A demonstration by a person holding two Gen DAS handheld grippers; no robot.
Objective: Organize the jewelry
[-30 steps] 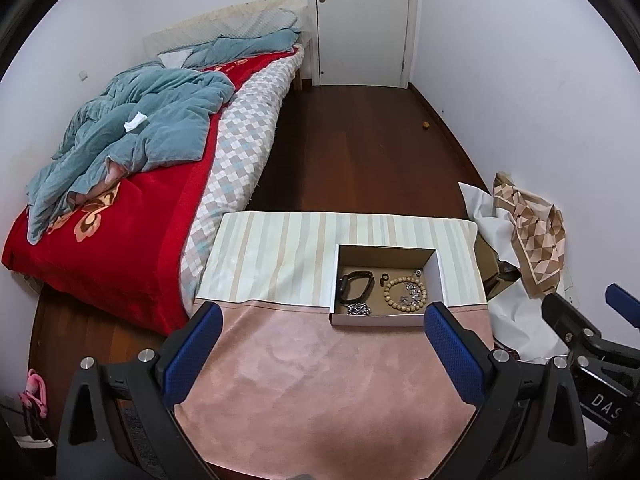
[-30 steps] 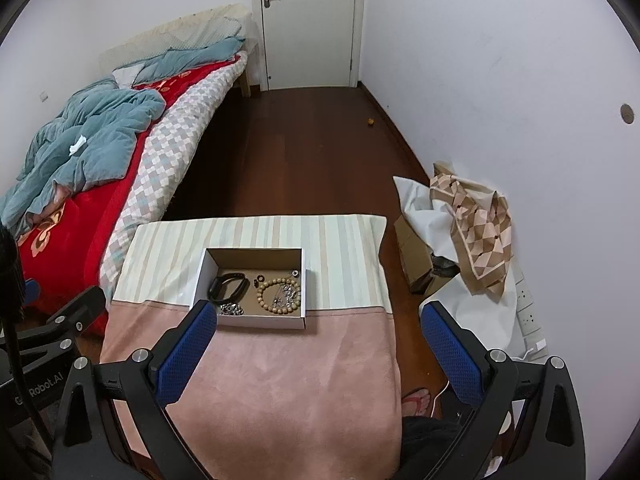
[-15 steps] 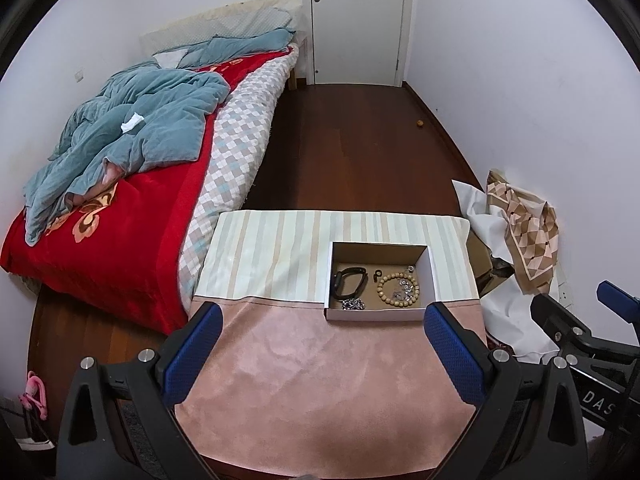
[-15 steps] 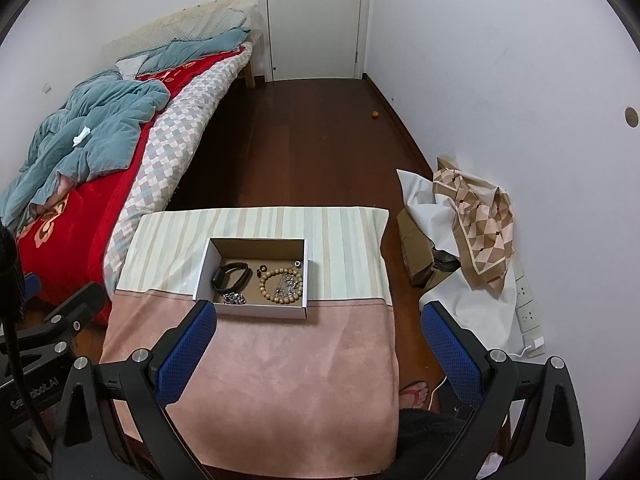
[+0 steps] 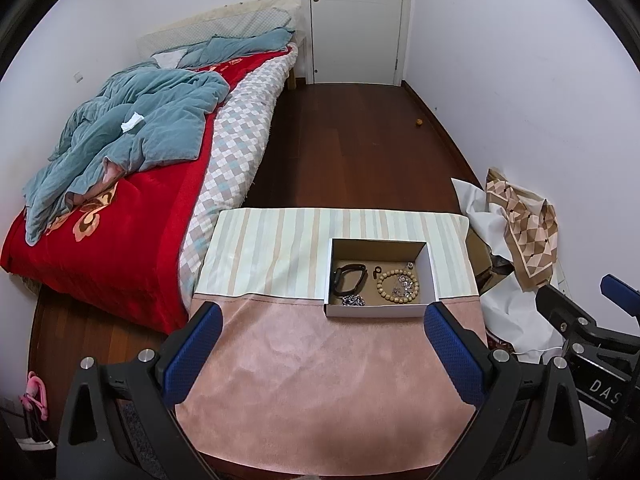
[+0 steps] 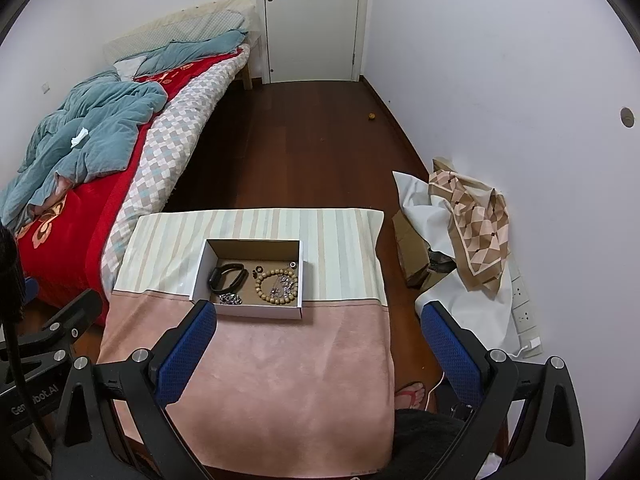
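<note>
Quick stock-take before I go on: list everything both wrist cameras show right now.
box: one, white, open, on table
table: one, pink and striped cloths
bead bracelet: one, tan, in box
black band: one, in box, left
silver chain: one, in box, front
bed: one, red cover, left
blanket: one, teal, on bed
door: one, white, far wall
patterned cloth: one, brown, floor right
left gripper: one, open
right gripper: one, open

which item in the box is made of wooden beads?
The beaded bracelet, a tan bead ring in the box's right half; the black band at left is smooth.
</note>
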